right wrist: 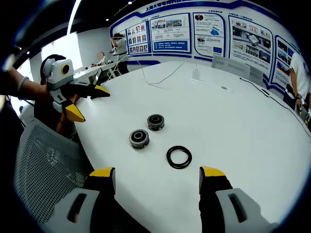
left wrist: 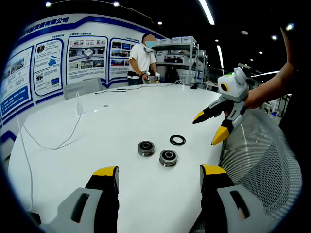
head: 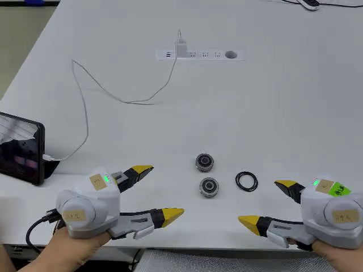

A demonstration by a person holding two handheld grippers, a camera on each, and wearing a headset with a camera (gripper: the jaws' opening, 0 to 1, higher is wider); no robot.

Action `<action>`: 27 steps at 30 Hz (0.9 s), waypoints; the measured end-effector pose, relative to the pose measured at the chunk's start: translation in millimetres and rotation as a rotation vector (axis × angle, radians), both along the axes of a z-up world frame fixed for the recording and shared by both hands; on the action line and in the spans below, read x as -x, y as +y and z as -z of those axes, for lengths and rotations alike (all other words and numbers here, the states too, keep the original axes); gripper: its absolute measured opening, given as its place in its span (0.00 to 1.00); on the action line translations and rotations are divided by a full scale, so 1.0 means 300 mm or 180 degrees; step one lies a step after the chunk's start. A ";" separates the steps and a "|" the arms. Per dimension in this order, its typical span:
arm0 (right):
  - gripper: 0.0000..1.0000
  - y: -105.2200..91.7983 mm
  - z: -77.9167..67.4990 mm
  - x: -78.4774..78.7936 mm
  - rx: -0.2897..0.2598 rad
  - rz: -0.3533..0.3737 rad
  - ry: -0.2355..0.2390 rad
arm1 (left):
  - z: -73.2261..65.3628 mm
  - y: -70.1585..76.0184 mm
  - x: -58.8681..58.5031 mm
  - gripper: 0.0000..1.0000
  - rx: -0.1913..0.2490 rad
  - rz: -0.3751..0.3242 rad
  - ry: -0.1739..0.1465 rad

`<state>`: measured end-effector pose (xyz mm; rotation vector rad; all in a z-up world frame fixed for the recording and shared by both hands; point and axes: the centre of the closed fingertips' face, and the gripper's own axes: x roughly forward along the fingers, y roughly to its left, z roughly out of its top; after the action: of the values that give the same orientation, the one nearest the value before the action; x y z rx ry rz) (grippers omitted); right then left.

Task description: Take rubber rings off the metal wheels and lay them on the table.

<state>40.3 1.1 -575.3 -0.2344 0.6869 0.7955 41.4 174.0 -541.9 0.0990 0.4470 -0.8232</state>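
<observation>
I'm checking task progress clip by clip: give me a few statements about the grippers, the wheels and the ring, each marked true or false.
1. The left gripper and the right gripper are both open and hold nothing. True.
2. Three wheels lie on the table. False: there are two metal wheels, close together.
3. A black rubber ring lies flat on the table, apart from the metal wheels. True.
4. A socket strip lies between the wheels and the grippers. False: the power strip lies beyond the wheels, farther from the person.

A white power strip (head: 199, 55) lies far ahead of the jaws; a dark phone (head: 21, 148), cabled, sits left of them.
</observation>
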 end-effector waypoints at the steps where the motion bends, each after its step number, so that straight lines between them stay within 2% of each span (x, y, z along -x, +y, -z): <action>1: 0.72 0.001 0.001 0.003 -0.0001 0.0000 0.0006 | 0.000 0.001 0.001 0.70 0.0001 -0.0003 0.0001; 13: 0.81 0.020 -0.003 0.035 -0.0015 -0.0036 -0.0035 | -0.008 0.004 0.032 0.76 0.0030 -0.0042 0.0016; 27: 0.80 0.023 -0.011 0.047 0.0009 -0.0048 -0.0077 | -0.015 -0.002 0.048 0.75 0.0024 -0.0049 0.0003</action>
<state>26.3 7.9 -572.1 -0.2517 0.6640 0.8050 26.9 173.5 -537.2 0.0881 0.4451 -0.8096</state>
